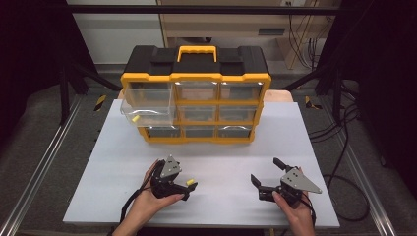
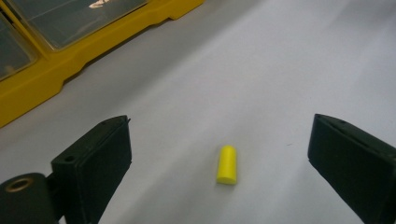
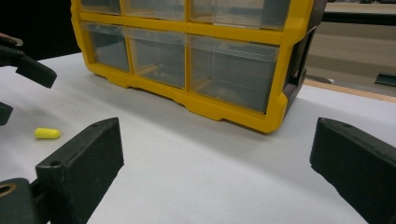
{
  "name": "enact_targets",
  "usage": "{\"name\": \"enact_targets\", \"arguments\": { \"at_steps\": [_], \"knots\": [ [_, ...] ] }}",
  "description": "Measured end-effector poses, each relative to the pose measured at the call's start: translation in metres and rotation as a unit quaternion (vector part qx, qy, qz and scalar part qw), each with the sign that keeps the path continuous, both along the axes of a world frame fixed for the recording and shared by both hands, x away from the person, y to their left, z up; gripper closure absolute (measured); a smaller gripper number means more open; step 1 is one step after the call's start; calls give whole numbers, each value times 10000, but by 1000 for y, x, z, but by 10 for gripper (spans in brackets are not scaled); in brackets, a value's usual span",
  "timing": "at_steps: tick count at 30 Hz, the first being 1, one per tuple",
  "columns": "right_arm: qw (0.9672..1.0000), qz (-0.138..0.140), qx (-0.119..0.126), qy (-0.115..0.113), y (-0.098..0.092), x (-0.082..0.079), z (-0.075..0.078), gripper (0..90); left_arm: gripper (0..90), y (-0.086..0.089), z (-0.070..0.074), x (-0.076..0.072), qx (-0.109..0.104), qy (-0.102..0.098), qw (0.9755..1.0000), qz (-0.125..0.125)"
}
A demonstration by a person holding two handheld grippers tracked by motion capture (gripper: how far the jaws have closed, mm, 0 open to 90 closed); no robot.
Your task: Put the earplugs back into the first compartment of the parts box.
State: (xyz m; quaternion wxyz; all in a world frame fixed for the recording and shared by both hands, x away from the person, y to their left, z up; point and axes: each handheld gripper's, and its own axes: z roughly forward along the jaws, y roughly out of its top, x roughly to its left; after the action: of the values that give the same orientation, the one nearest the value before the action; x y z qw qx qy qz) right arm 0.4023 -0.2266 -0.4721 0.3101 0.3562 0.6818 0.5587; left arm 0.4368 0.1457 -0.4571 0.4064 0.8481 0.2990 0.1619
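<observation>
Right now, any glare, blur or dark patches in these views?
High view: soft overall, dark surroundings, table evenly lit. Left gripper view: yellow plug sharp, organizer edge blurred with a glare spot. Right gripper view: drawers clear, near jaws soft.

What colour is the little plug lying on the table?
Yellow. The plug shows best in the left gripper view.

Your counter (image 1: 123, 196) is a pale, flat board. On it, a small yellow plug (image 2: 227, 164) lies on its side between your left jaws, touching neither. Well ahead of both pairs of jaws, the yellow-and-black drawer organizer (image 1: 196, 140) stands at the far edge, upper-left drawer pulled out.
</observation>
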Motion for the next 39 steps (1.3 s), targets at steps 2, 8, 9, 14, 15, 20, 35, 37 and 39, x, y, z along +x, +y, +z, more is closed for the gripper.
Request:
{"name": "enact_targets", "arguments": {
  "at_steps": [2,8,9,14,15,20,35,37,39],
  "knots": [
    [10000,1,5,3,0,0,0,30,140,0,0,1,-6,41,10000,-42],
    [10000,-3,3,7,0,0,0,30,359,0,-4,6,30,289,9996,-49],
    [10000,0,3,3,0,0,0,30,391,0,-6,7,70,312,9995,-83],
    [10000,6,14,7,0,0,0,30,477,-3,-10,9,150,428,9989,-114],
    [10000,4,15,8,0,0,0,30,477,-4,-11,9,162,452,9988,-113],
    [10000,7,10,10,0,0,0,30,566,-6,-14,8,275,535,9981,-153],
    [10000,0,-4,1,0,0,0,30,799,-8,-19,9,357,693,9968,-175],
    [10000,4,11,8,0,0,0,30,816,-8,-18,9,356,689,9968,-168],
    [10000,-1,5,2,0,0,0,30,821,-7,-18,9,323,656,9972,-150]
  ]
}}
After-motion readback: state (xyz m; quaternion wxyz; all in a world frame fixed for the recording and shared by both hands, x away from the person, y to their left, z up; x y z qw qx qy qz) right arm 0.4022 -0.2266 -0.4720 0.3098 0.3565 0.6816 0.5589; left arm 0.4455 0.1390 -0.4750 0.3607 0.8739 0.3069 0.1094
